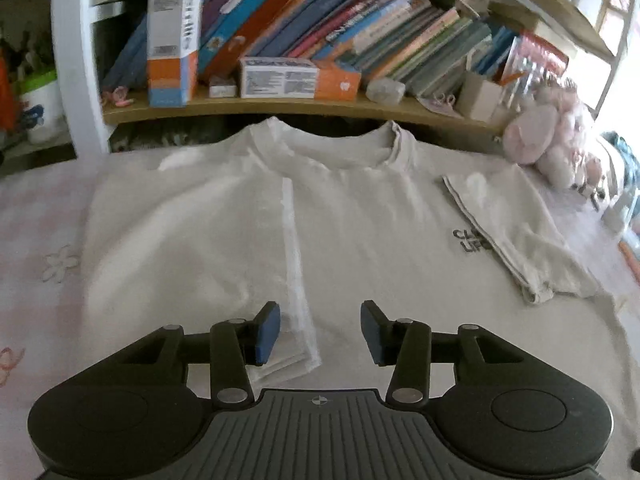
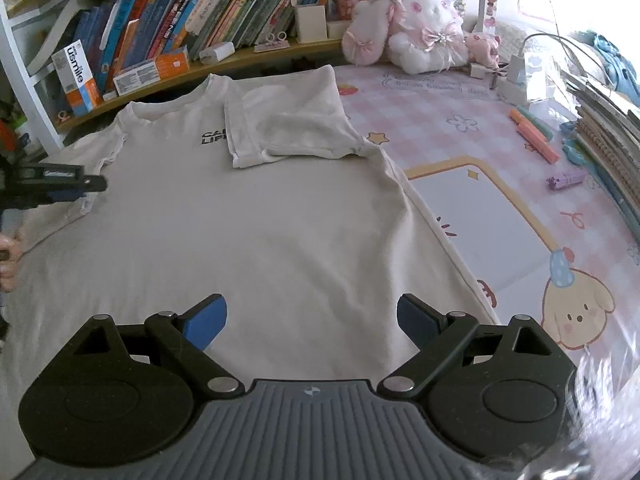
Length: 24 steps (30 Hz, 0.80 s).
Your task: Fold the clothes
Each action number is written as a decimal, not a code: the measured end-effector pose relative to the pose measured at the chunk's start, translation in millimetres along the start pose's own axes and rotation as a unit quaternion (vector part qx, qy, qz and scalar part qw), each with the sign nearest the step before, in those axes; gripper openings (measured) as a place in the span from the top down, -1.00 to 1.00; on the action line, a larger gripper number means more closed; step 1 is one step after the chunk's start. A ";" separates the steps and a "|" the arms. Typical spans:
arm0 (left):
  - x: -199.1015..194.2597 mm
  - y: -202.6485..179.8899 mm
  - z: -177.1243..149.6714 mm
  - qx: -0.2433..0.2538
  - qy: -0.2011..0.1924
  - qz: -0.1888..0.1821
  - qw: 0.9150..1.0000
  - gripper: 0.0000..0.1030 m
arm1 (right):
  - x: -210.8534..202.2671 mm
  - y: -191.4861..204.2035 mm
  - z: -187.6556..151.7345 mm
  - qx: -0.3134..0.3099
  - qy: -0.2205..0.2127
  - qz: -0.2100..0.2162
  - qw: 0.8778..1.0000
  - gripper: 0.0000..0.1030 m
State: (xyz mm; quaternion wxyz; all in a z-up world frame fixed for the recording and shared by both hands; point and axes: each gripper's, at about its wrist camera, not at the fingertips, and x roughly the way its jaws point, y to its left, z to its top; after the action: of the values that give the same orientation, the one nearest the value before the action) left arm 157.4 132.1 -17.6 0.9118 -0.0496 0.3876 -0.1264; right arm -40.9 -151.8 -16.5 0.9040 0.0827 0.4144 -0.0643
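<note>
Beside the T-shirt hem — open pink mat, both sleeves folded inward.

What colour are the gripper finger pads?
Blue pads on black linkages, on both grippers; clearest in the right wrist view.

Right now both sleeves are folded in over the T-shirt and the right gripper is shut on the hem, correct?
Not quite. The right gripper is open above the T-shirt, gripping nothing, as the right wrist view shows. Both sleeves are folded in.
</note>
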 end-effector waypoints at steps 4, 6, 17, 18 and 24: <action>-17.8 56.3 7.2 -0.064 -0.043 0.040 0.996 0.24 | 3.0 0.5 0.0 0.008 0.006 -0.008 1.000 -0.79; -8.1 90.3 13.7 -0.115 -0.021 0.060 0.991 0.56 | 4.2 2.2 -0.5 0.010 0.009 -0.010 1.000 -0.79; 35.5 140.1 35.4 -0.156 0.008 0.096 0.983 0.50 | -13.0 40.7 -10.4 -0.051 0.003 -0.029 0.998 -0.79; 36.6 137.8 35.8 -0.153 0.007 0.098 0.983 0.50 | -15.1 43.9 -11.2 -0.054 0.002 -0.033 0.998 -0.79; 42.5 126.9 35.3 -0.114 0.007 0.103 0.988 0.96 | -23.2 59.2 -15.6 -0.047 -0.004 -0.051 0.998 -0.79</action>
State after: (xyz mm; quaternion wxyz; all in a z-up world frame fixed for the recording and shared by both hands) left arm 235.5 242.6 -46.5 0.9056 -0.1125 0.4088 0.0126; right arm -56.6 -89.6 -3.3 0.9040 0.0191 0.4172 -0.0911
